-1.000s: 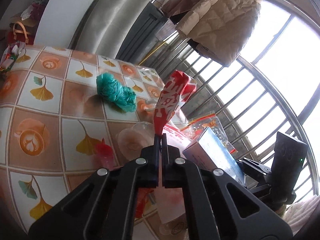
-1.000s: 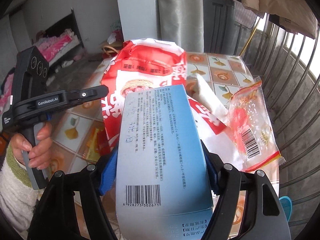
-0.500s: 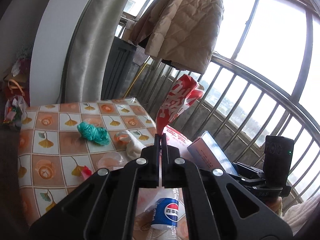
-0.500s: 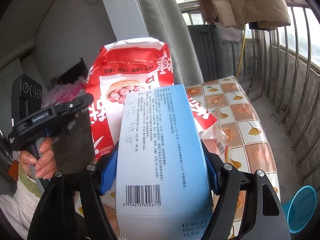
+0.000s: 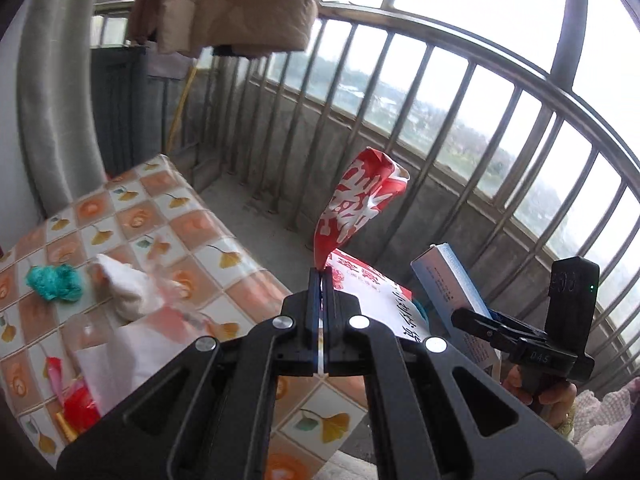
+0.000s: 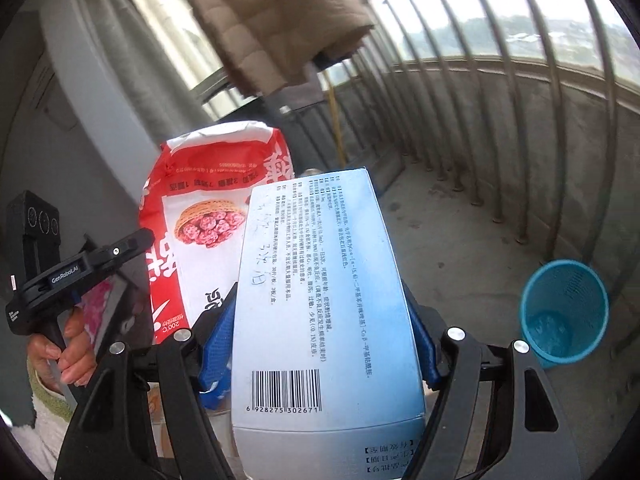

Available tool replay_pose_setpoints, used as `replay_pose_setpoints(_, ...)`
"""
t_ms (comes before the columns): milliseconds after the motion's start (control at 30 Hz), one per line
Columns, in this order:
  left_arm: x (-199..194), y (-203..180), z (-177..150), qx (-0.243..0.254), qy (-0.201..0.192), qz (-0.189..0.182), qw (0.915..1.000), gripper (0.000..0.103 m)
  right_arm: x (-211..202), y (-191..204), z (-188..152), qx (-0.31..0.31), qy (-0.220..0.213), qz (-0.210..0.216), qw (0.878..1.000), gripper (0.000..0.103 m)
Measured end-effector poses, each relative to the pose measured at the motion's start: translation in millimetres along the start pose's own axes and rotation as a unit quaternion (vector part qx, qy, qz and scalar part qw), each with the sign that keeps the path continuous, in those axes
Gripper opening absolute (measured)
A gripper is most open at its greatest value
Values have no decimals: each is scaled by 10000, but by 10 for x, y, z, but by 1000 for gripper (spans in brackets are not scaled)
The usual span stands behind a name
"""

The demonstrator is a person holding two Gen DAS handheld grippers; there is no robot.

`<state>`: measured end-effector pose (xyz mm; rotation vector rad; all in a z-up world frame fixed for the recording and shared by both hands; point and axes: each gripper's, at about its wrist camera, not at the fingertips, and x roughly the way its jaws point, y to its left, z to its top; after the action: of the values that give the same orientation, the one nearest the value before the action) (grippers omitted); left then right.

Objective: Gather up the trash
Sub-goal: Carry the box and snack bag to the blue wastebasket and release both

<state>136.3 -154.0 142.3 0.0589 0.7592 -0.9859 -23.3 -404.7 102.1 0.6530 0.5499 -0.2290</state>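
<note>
My left gripper (image 5: 321,276) is shut on a red and white snack bag (image 5: 358,208) and holds it up in the air beside the table. The same bag (image 6: 200,224) shows in the right wrist view, with the left gripper (image 6: 136,242) at its left side. My right gripper (image 6: 320,308) is shut on a light blue box (image 6: 320,300) with a barcode; the box (image 5: 452,292) also shows at the right of the left wrist view. A blue mesh trash bin (image 6: 564,312) stands on the balcony floor at the right.
A table with a ginkgo-patterned cloth (image 5: 168,220) carries a green crumpled bag (image 5: 54,282), a white wad (image 5: 128,288), clear plastic and red wrappers (image 5: 78,404). Metal railing bars (image 5: 440,128) ring the balcony. A beige jacket (image 6: 272,24) hangs overhead.
Both grippers have swung away from the table toward the balcony with their items still held. The blue bin has come fully into the right wrist view.
</note>
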Motion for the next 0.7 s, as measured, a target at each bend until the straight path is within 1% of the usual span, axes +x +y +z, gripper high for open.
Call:
replay_pose_setpoints(100, 756, -409, 80, 176, 719, -201, 9971, 0, -49, -645, -2, 717, -75, -512, 9961, 71)
replay_pose_setpoints(167, 1224, -603, 99, 220, 1131, -248, 9930, 0, -41, -1063, -7, 1193, -97, -766, 9899, 71)
replay_pose_setpoints(200, 1518, -744, 99, 272, 1365, -280, 9899, 0, -22, -1273, -8, 1429, -97, -878, 9858, 71)
replay_pose_setpoints(267, 1981, -979, 81, 431, 1713, -313, 9838, 0, 42, -1684, -12, 1858, -104, -1022, 9772, 71)
replay_pose_setpoints(300, 2166, -1086, 67, 492, 1816, -313, 9816, 0, 108, -1890, -2, 2118, -84, -1104, 9710, 71)
replay_pose_setpoints(333, 2388, -1210, 45, 571, 1955, -341, 9784, 0, 110, -2043, -54, 2292, -77, -1147, 9666, 71)
replay_pose_setpoints(433, 2967, -1524, -35, 816, 2316, -301, 9689, 0, 328, -2518, -35, 2807, -47, -1260, 9515, 71)
replay_pose_setpoints(500, 3300, -1670, -83, 898, 2480, -279, 9642, 0, 435, -2806, -61, 3047, -51, -1194, 9449, 71)
replay_pose_setpoints(567, 3593, -1744, -106, 905, 2581, -257, 9615, 0, 588, -3099, -59, 3333, -130, -1338, 9332, 73)
replay_pose_setpoints(600, 3726, -1768, -135, 892, 2610, -276, 9608, 2, 699, -3259, -54, 3439, -173, -1419, 9281, 74)
replay_pose_setpoints(633, 3847, -1787, -146, 884, 2652, -276, 9597, 8, 783, -3414, -83, 3531, -162, -1529, 9229, 77)
replay_pose_setpoints(667, 3961, -1779, -176, 843, 2707, -262, 9586, 14, 871, -3572, -129, 3635, -157, -1674, 9163, 85)
replay_pose_setpoints(700, 4048, -1752, -198, 764, 2742, -228, 9584, 32, 963, -3741, -185, 3770, -136, -1777, 9089, 87)
